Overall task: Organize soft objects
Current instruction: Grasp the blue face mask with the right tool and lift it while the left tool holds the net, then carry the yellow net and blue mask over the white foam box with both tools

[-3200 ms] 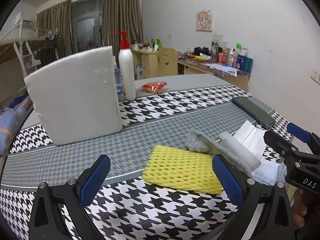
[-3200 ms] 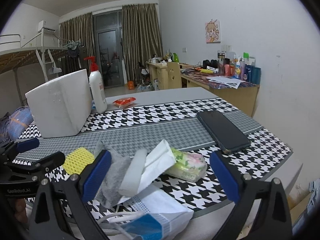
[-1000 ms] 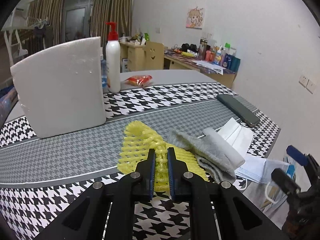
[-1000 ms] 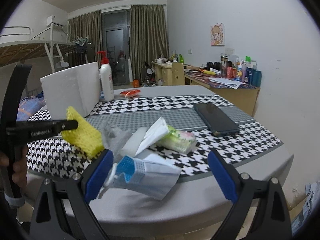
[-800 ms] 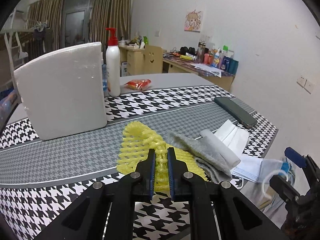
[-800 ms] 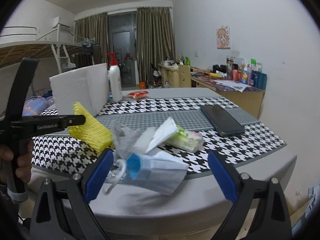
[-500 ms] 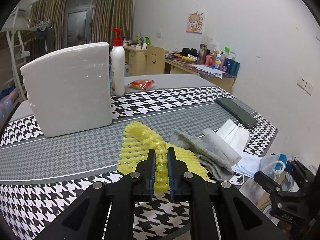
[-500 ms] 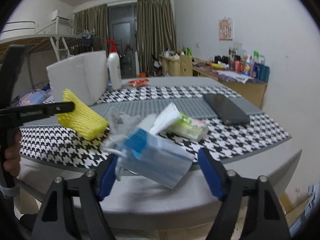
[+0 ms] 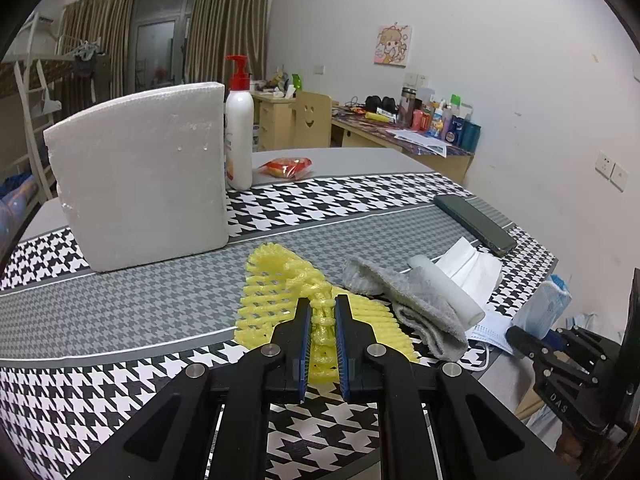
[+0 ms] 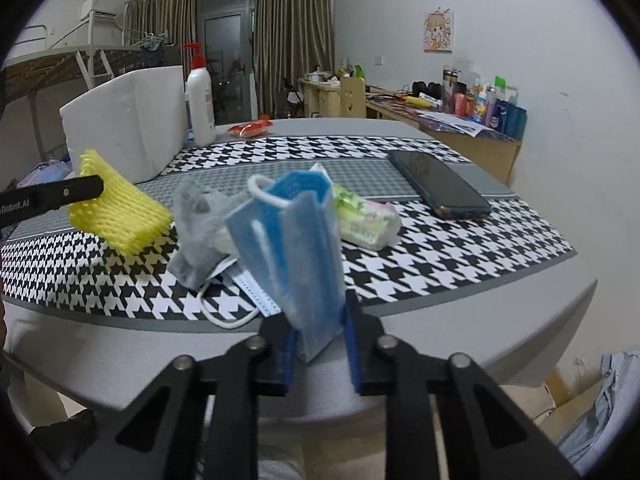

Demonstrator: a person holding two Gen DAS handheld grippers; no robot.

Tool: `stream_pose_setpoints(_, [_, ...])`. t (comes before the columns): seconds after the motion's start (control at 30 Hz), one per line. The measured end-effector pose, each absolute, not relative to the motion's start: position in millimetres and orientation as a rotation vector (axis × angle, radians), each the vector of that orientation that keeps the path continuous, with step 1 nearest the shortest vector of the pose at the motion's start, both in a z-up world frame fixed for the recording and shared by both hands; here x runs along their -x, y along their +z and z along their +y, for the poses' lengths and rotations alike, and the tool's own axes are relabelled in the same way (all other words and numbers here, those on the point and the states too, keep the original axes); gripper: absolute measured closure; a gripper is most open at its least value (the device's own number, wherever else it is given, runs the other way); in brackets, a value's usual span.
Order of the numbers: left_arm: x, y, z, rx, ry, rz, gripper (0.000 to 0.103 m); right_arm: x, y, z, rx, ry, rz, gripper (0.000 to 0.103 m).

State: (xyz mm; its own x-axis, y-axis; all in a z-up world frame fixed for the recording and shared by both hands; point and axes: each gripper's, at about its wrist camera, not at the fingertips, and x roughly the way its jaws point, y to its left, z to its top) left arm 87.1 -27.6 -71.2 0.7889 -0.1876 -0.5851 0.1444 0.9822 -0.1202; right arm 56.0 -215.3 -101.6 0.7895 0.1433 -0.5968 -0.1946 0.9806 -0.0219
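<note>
Blue mask (image 10: 296, 240): clamped upright in right gripper (image 10: 320, 344), whose jaws have just closed on it at the table (image 10: 460, 320) edge. Yellow foam net (image 9: 304, 300): pinched in left gripper (image 9: 322, 344), lifted above the cloth. Beyond: grey sock (image 9: 404, 300), tissues (image 10: 366, 220), phone (image 10: 438, 188), foam block (image 9: 140, 176), bottle (image 9: 239, 128).

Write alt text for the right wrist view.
The right gripper has just closed its jaws on a folded blue face mask at the table's near edge. Left of it, the left gripper holds up a yellow foam net.
</note>
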Motion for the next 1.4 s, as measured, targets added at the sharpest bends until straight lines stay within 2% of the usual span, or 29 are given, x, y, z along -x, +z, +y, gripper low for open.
stream_pose_setpoints(0.57, [-74.4,-55.6,-15.6,0.082,-0.176,0.594,0.091,-49.8,-56.3,-218.9,0.100,0.109,0.527,0.095])
stream_pose_setpoints(1.4, [-61.4,-19.9,-6.0,-0.083,-0.026,0.414,0.091,-66.6,-24.6,-175.2,0.069,0.235,0.467,0.095])
